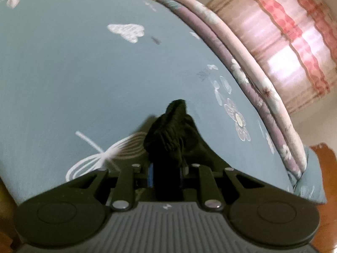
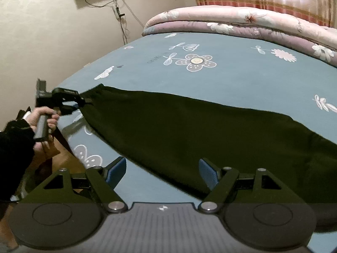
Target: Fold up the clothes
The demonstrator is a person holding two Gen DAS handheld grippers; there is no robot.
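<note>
Here, a bed (image 2: 231, 67) covered by a blue flowered sheet is shown, with a folded floral quilt (image 2: 242, 21) along its far edge, below a pink-striped curtain (image 1: 284, 42). A black garment (image 2: 189, 130) is spread flat across the sheet. Its left corner is pinched and bunched between the nearly closed jaws of the left gripper (image 1: 167, 168), held by a hand (image 2: 45, 118). The right gripper (image 2: 162, 172) is held above the garment's near edge, jaws wide apart and gripping nothing.
</note>
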